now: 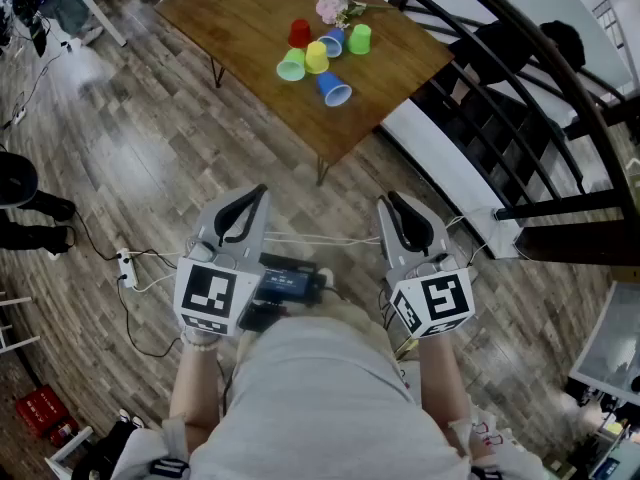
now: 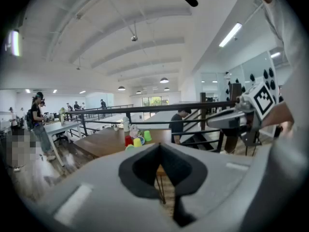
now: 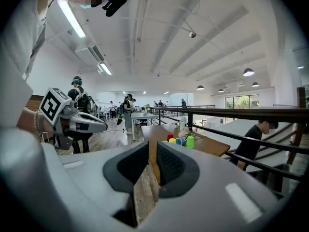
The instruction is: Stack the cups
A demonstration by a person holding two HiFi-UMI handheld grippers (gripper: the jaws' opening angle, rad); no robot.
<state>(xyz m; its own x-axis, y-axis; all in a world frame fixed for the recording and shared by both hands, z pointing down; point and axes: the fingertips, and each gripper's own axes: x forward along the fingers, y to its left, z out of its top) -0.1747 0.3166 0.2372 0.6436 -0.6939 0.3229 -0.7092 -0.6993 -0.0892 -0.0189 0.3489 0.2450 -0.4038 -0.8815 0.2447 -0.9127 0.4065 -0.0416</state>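
The person stands on the wooden floor (image 1: 130, 148), well apart from the worktop (image 1: 240, 18), which lies in the upper middle of the head view. Both forearms are held close to the body in the lower half of that frame, almost parallel, and each gripper points forward and a little downward, toward the worktop.

The left gripper (image 1: 252, 200) is in the lower left of centre. In its own view the left gripper (image 2: 159, 146) has its dark pads pressed together at the tip, with nothing pinched. The right gripper (image 1: 398, 208) is in the lower right of centre. In its own view the right gripper (image 3: 152, 149) shows a narrow slit between the pads, so it is slightly spread and holds nothing.

The cups are all on the worktop, in a loose group, not stacked. The red cup (image 1: 299, 33) and the green cup (image 1: 360, 38) stand upside down. The yellow cup (image 1: 316, 57), the light green cup (image 1: 291, 65) and the blue cup (image 1: 334, 89) lie below them in the frame. A second blue cup (image 1: 333, 41) is just beside the pink flowers (image 1: 332, 6).
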